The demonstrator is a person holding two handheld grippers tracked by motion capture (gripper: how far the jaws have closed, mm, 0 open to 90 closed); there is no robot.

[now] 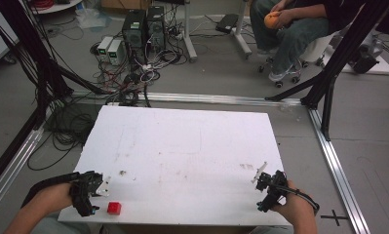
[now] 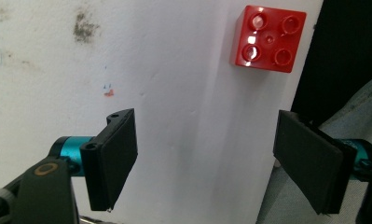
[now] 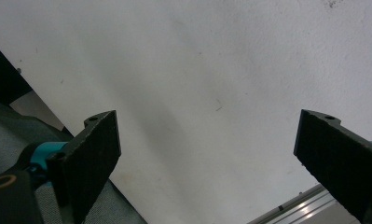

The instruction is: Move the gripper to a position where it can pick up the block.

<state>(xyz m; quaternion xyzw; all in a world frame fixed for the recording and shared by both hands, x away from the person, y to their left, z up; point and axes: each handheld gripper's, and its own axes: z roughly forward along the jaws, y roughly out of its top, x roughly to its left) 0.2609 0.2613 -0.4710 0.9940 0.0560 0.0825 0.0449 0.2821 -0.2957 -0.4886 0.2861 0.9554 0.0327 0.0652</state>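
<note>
A small red brick [image 1: 114, 208] with round studs lies near the front left edge of the white table [image 1: 182, 156]. In the left gripper view the red brick [image 2: 268, 38] sits ahead of the jaws, close to the table's edge. My left gripper [image 1: 97, 195] stands open just left of the brick, nothing between its pads [image 2: 116, 154]. My right gripper [image 1: 261, 187] is open at the table's front right corner, over bare white surface [image 3: 197, 70], holding nothing.
A seated person [image 1: 299, 24] holds an orange object [image 1: 271, 20] beyond the table. Computers [image 1: 143, 29] and tangled cables [image 1: 128, 78] lie on the floor behind. Black frame posts [image 1: 328, 83] and aluminium rails [image 1: 338, 165] border the table.
</note>
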